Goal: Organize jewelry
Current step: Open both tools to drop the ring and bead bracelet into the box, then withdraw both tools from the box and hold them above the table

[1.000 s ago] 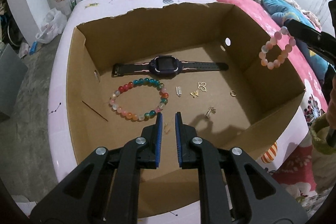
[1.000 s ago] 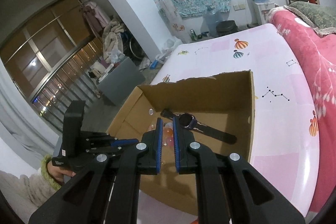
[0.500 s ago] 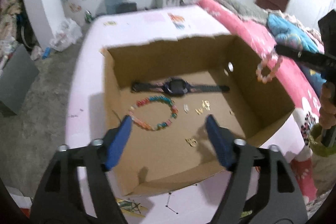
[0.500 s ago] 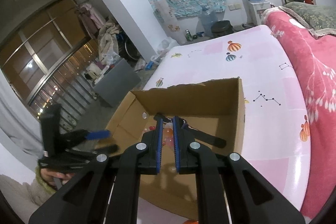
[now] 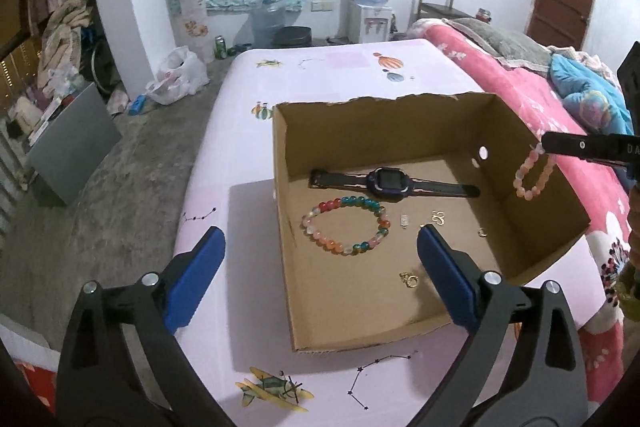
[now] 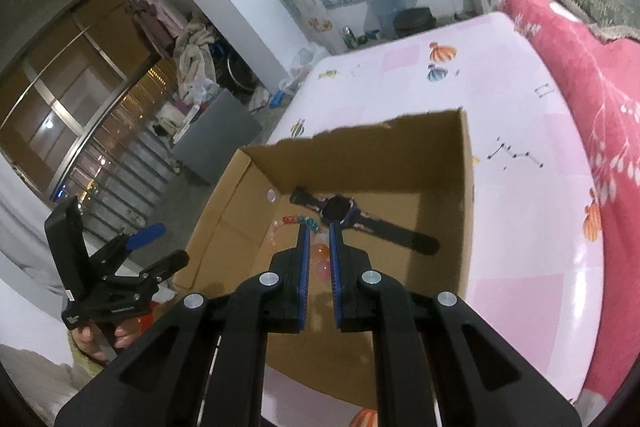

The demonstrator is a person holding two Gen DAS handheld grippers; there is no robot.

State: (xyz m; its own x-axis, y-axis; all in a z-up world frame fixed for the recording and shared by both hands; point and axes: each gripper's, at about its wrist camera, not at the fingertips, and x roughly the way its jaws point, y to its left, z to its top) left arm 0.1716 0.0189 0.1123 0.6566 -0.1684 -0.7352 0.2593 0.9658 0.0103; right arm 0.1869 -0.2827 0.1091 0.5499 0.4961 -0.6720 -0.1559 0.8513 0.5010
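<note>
A pale pink-and-peach beaded bracelet [image 5: 534, 175] hangs in the air over the right wall of the open brown cardboard box [image 5: 520, 131], pinched between the nearly closed blue-padded fingers of the right gripper [image 6: 319, 227], which enters the left wrist view from 3 o'clock; in the right wrist view its beads show orange and pink in the narrow gap between the pads. On the box floor a black-strapped smartwatch with a purple case [image 5: 387, 180] lies flat toward 12 o'clock, and just below it at 6 o'clock rests a multicoloured bead bracelet of red, teal, orange and pink beads [image 5: 346, 225]. Toward 3 o'clock of that bracelet lie several small gold charms [image 5: 438, 218], one gold ring [image 5: 483, 232] near the right wall, and another gold piece [image 5: 409, 279] toward 5 o'clock. The left gripper [image 5: 320, 245] hovers above the near left of the box with its blue pads spread wide apart, holding nothing. The box sits on a pale pink printed bed sheet [image 5: 248, 267] beside a red floral quilt [image 5: 520, 95] at 2 o'clock.
</note>
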